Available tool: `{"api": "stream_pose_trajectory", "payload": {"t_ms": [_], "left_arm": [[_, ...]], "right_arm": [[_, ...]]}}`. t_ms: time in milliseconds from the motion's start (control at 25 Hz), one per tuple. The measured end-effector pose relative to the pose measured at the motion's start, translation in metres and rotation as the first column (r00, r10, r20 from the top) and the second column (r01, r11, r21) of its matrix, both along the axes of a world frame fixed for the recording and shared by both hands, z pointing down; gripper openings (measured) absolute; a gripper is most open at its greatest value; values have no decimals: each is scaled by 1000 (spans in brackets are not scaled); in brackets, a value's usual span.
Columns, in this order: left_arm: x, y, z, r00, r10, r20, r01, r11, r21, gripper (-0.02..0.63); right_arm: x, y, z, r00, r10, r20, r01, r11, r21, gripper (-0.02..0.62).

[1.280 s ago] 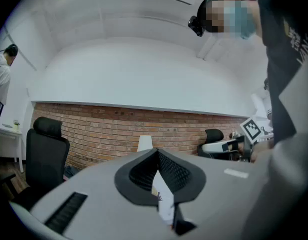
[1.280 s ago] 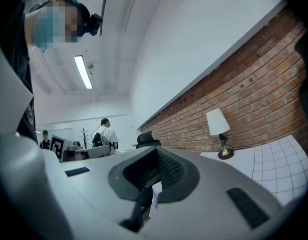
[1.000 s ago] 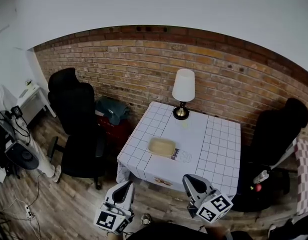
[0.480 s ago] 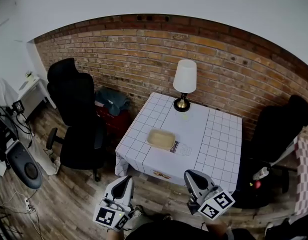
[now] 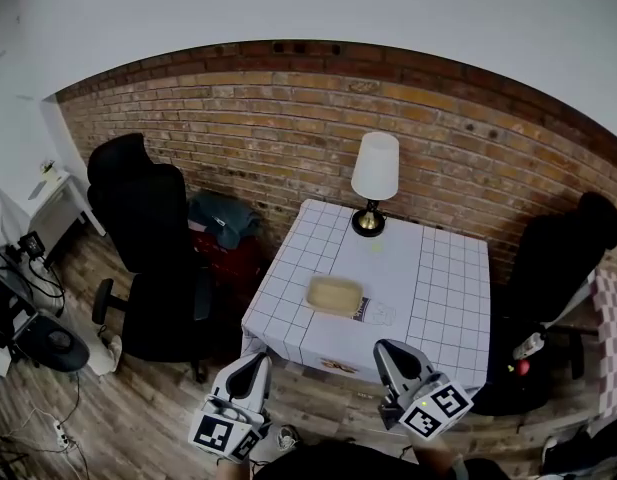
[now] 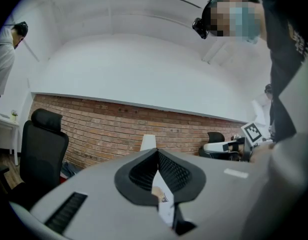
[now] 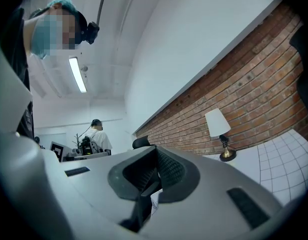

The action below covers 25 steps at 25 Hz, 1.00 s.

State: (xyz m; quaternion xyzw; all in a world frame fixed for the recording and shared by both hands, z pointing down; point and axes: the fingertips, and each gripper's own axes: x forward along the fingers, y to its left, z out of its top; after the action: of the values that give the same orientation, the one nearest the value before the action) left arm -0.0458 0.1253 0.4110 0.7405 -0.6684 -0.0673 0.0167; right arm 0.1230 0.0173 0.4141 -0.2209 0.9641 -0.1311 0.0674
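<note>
I have two hand-held grippers up. The left hand-held gripper is clenched, its pads meeting at the tips with nothing between them. The right hand-held gripper is clenched and empty too. Both sit low and side by side in front of me, well apart from each other, jaws pointing forward and slightly upward at the room.

Ahead of both, well apart from the tips, stands one surface under a white checked cloth. On its near half lies one tan tray, ahead of the gap between the two grippers. Just beside the tray, on the right gripper's side, lies one clear bottle on its side. One lamp with a white shade and a brass foot stands upright at the far edge.

I count two black office chairs: one beyond the left gripper, one beyond the right. A blue-green cloth lies bunched between the left chair and the surface. The brick wall closes the room behind, and the wood floor runs beneath the grippers.
</note>
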Motion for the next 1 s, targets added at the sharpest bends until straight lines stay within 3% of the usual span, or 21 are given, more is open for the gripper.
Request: {"api": "stream_pose_trajectory", "payload": {"t_ms": [640, 1000], "left_arm": [[-94, -20, 10, 977, 211, 0, -211, 977, -18, 9], [-106, -37, 16, 959, 282, -31, -283, 959, -11, 10]], "right_arm": [[-81, 9, 5, 981, 195, 10, -195, 981, -9, 3], [-75, 4, 11, 954, 301, -12, -301, 953, -31, 3]]}}
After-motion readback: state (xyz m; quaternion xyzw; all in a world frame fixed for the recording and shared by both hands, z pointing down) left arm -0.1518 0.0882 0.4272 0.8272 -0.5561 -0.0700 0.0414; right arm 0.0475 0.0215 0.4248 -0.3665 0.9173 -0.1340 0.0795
